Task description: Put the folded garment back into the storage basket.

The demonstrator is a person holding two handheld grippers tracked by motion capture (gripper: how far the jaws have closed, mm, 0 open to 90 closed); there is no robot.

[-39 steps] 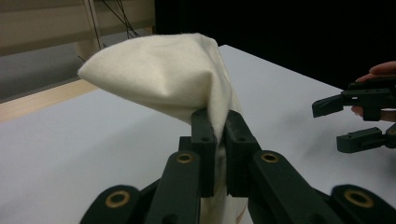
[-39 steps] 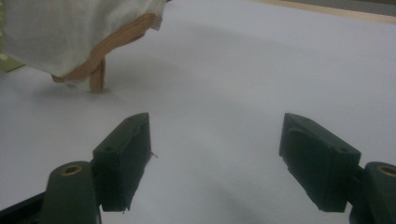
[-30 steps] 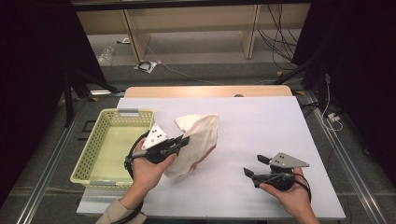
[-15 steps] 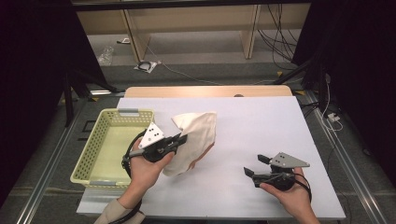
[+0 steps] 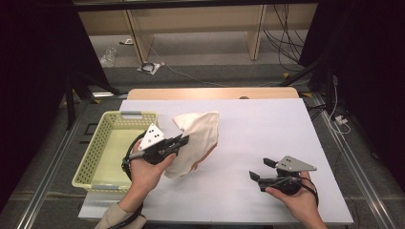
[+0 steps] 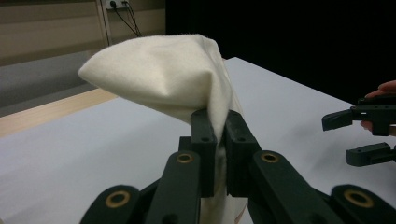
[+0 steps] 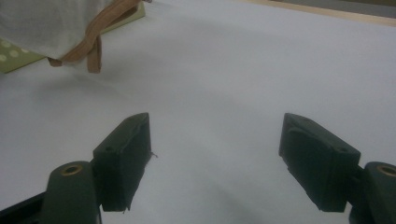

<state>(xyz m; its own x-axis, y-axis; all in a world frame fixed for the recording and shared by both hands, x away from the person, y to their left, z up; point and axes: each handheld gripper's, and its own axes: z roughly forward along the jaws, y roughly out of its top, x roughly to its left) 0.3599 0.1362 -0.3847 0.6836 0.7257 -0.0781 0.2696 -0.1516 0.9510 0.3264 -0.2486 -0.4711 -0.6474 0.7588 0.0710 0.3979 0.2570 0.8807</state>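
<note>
One soft cream cloth bag point(image 5: 196, 140), light and limp, pinched in left tool point(image 6: 217, 140).
Right tool point(image 5: 261, 170) spread wide, empty; best taken by tan strap point(image 7: 91, 35) right of yellow basket point(image 5: 102, 150).

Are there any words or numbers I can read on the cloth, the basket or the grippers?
None: no words or numbers can be read.
Cloth: plain cream, no print.
Basket: no label.
Left gripper plate: black dots, no letters.
Right gripper: no writing.
</note>
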